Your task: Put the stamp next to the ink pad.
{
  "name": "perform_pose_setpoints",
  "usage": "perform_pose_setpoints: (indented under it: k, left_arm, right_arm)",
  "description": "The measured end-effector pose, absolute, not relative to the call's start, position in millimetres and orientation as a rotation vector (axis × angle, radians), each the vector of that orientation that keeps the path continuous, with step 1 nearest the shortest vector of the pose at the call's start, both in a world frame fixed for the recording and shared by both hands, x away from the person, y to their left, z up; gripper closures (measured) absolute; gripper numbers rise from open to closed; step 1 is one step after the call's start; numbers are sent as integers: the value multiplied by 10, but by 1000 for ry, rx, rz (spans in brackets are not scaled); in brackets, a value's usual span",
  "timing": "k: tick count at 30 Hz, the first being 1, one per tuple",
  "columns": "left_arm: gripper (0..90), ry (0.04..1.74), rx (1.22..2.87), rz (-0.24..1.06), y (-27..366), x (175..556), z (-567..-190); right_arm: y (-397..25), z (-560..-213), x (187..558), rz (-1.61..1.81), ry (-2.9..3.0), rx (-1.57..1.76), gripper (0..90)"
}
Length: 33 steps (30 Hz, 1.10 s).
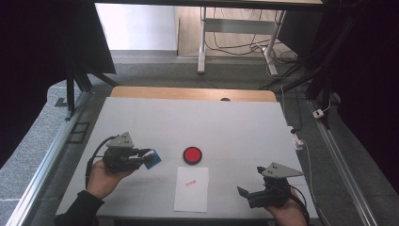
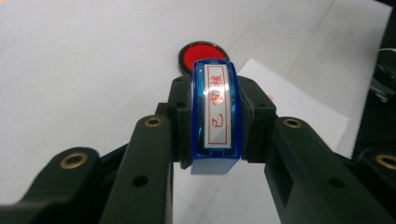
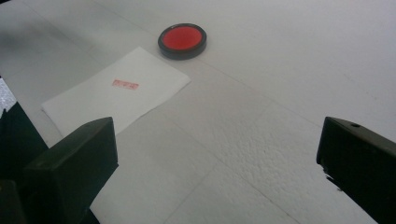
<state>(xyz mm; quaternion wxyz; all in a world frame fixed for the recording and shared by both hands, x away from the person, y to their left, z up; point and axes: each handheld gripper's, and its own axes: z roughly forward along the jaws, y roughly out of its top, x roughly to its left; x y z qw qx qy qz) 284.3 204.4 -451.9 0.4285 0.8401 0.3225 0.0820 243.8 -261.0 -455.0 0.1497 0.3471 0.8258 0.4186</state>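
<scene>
- High view: left gripper (image 1: 147, 157) sits at about 9 o'clock from the red ink pad (image 1: 192, 155), held up off the white table (image 1: 155, 117) in the person's left hand (image 1: 104, 178).
- Its jaws are clamped on a blue stamp (image 1: 152, 158), which sticks out toward the pad; stamp and pad are near each other but apart.
- Left gripper view: blue stamp (image 2: 216, 116) is pinched between the two black jaws, one on each long side. Its white label with red characters faces the camera, inside a red border.
- Beyond the stamp, at 12 o'clock, the ink pad (image 2: 203, 54) lies flat with its red face up and a black rim around it.
- Sheet of paper (image 1: 192, 188) lies flat at 6 o'clock from the pad, just beside it, with a small gap between them.
- Paper carries one small red rectangular stamp mark (image 3: 125, 84) in its upper half; characters too small to read.
- Right gripper (image 1: 245, 195) is at about 3 o'clock from the paper, near the table's front edge, well apart from the left gripper.
- Right gripper view: jaws stand wide apart with nothing between them; the pad (image 3: 182, 40) and paper (image 3: 116, 93) lie ahead at about 11 o'clock.
</scene>
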Motion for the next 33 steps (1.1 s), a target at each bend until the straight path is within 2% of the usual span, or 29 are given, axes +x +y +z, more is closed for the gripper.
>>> perform_pose_setpoints:
  k: [15, 33]
  left_arm:
    - [697, 889, 2134, 264, 2070, 2968, -4691]
    - [695, 960, 2160, 313, 2058, 3196, -4942]
  right_arm:
    - [-2798, -4564, 2375, 1165, 2345, 1073, 0]
    - [-2765, -4579, 2380, 1118, 2377, 1058, 0]
